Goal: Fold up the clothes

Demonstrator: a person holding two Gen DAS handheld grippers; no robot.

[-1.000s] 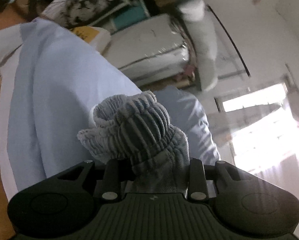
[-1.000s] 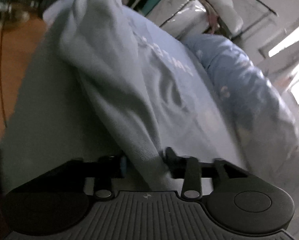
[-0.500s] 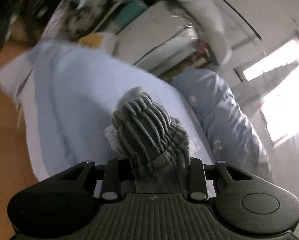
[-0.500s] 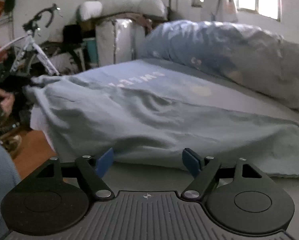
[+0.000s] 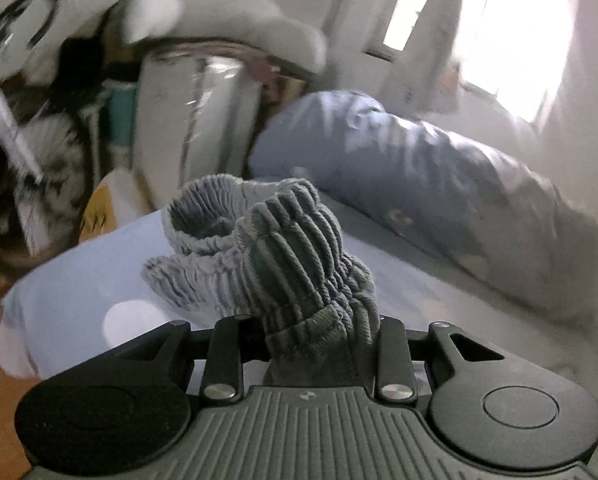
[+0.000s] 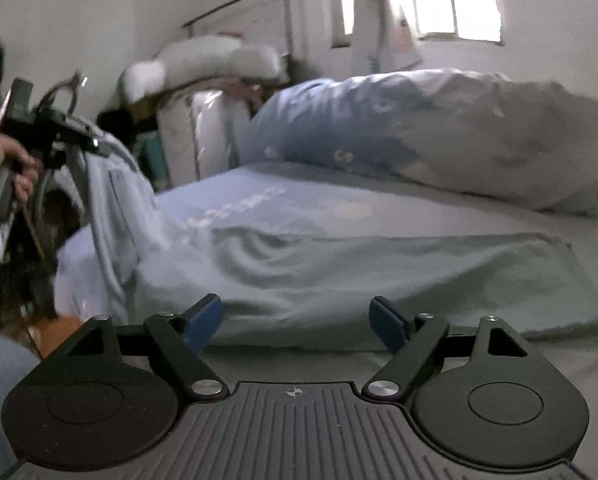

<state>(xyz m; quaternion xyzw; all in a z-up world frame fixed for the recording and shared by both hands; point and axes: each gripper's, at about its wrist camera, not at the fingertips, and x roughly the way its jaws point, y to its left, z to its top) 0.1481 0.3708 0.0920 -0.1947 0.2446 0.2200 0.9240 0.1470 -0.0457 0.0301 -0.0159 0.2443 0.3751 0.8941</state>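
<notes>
Your left gripper (image 5: pixel 319 344) is clamped on the ribbed grey cuff (image 5: pixel 283 256) of the garment (image 6: pixel 339 272), which trails up from the bed (image 6: pixel 379 208) to it. Your right gripper (image 6: pixel 297 320) is spread wide with nothing between its blue pads (image 6: pixel 203 320), just before the garment's near edge. Beyond lies a blue quilt (image 6: pixel 419 128).

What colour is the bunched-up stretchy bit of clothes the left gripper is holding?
Grey, with ribbed stripes. The stretchy cuff shows best in the left wrist view.
</notes>
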